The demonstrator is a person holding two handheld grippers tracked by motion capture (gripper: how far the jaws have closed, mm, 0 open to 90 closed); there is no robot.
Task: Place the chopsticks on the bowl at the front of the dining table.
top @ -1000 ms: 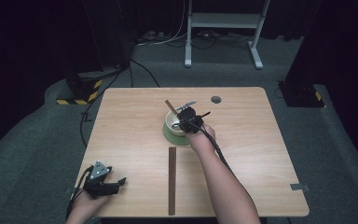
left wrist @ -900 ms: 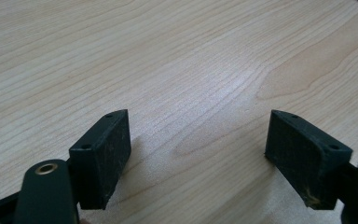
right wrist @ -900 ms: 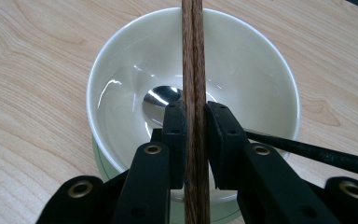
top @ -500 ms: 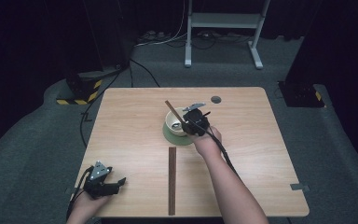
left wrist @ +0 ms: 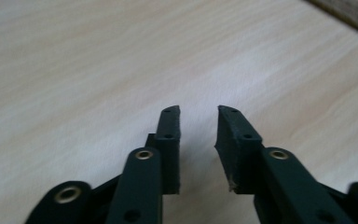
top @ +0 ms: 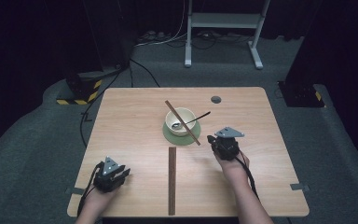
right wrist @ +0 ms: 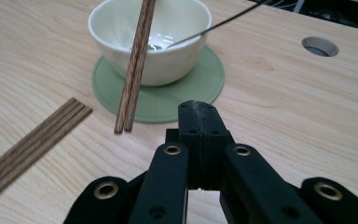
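Two chopsticks (top: pixel 182 122) lie across the bowl (top: pixel 180 120), long axis diagonal, near end hanging just ahead-left of the right gripper (right wrist: pixel 199 112), jaws pressed together and empty. Left gripper (left wrist: pixel 198 122), jaws just closing on nothing with a narrow gap left, sits well apart; right hand is nearer.
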